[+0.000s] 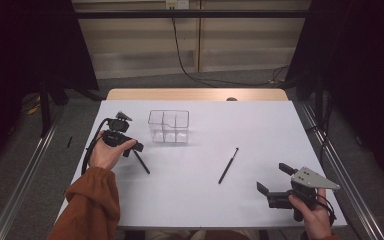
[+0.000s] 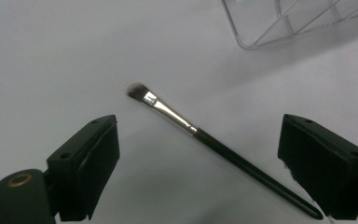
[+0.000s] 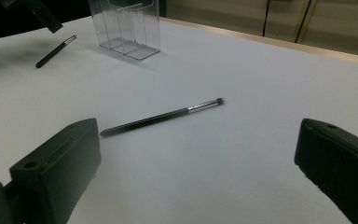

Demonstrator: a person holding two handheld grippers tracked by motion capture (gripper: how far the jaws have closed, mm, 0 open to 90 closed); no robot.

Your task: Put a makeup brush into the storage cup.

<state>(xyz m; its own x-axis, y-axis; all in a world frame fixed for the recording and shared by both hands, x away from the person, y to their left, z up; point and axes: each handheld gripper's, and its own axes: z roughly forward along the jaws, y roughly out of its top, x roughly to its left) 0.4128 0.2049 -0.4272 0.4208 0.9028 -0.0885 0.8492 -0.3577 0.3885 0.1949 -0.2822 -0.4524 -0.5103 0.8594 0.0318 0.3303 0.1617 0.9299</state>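
The right gripper [image 3: 198, 172] had its jaws spread wide apart, with nothing between them. At about twelve o'clock ahead, a thin black brush [image 3: 161, 117] lay flat on the white table [image 3: 261, 84]. Toward eleven o'clock stood a clear plastic organizer [image 3: 126, 28]; near ten o'clock lay a second brush [image 3: 55, 52], under what was probably the other gripper [image 3: 39, 13].

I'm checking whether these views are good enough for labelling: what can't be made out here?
- Left makeup brush, high view: bristle end hidden under the left hand-held gripper.
- Same brush, left gripper view: handle tip runs behind one jaw.
- Clear organizer, left gripper view: cut off by the top edge.
- Right makeup brush, high view: bristles too small to tell.
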